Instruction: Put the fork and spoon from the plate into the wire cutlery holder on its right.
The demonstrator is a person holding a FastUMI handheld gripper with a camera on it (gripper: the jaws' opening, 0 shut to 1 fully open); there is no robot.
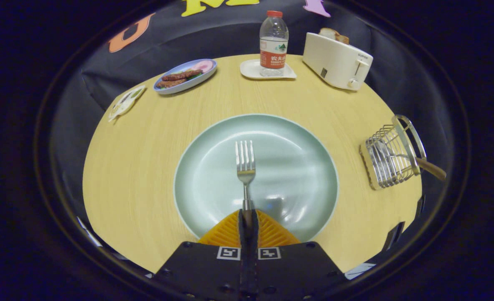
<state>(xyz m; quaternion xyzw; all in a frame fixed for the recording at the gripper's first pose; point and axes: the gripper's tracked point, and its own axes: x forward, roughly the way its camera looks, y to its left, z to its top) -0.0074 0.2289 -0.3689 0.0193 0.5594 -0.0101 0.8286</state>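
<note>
Gripper (247,217) clenched on the handle of the silver metal fork (245,167), fingers pinching it from both sides. The grip at the handle end probably lets the tines drop in first. Fork is over the pale green round plate (205,184); long axis runs near-to-far, tines far. Wire cutlery holder w/ wooden handle (391,156) is well to the right, w/ what looks like a spoon inside.

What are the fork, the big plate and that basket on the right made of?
Fork, pinched in the hand-held gripper: polished metal, likely steel, judging by its silvery glints. Plate: probably glazed ceramic, pale green with glossy highlights. Cutlery holder: shiny metal wire on what looks like a wooden base.
</note>
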